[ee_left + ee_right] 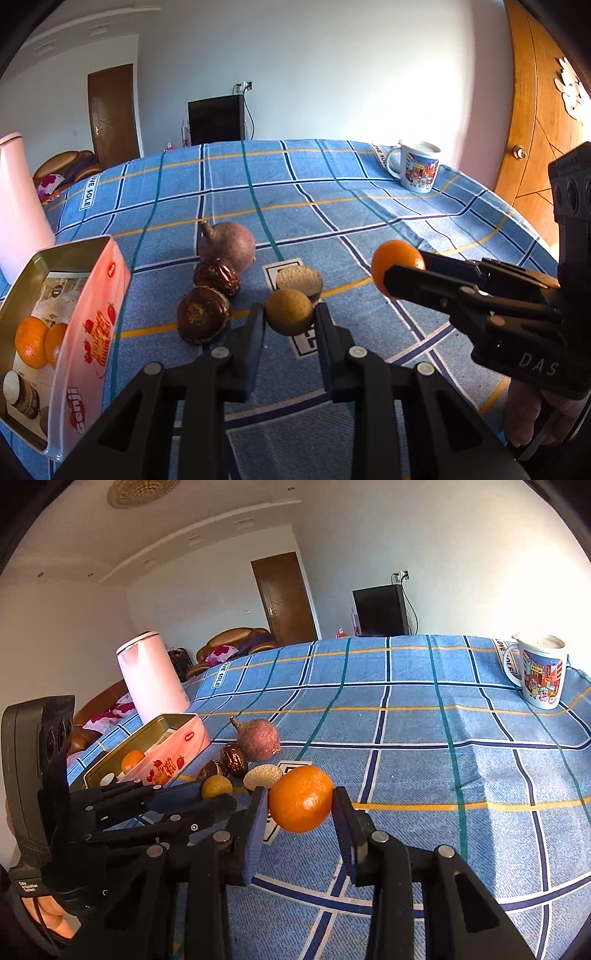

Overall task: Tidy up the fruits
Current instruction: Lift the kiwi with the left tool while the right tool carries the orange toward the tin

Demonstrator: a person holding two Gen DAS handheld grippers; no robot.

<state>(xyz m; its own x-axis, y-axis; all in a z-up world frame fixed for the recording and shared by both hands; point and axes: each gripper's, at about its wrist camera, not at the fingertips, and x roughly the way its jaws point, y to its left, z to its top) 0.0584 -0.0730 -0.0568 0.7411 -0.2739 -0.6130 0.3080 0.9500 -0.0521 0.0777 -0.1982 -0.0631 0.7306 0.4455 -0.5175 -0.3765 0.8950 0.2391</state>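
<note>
My left gripper (290,314) is shut on a small yellow-green round fruit (289,312), held just above the blue checked cloth; it shows in the right wrist view too (217,787). My right gripper (300,799) is shut on an orange (301,798), also seen in the left wrist view (397,266). On the cloth lie a purple passion fruit (228,245), two dark brown wrinkled fruits (218,277) (203,319) and a pale rough fruit (299,281). A pink tin (88,317) at the left holds oranges (31,341) and other fruit.
A pink kettle (153,677) stands behind the tin at the table's left. A printed mug (541,672) stands at the far right of the table. A wooden door (535,110) is to the right, and a sofa beyond the table's left edge.
</note>
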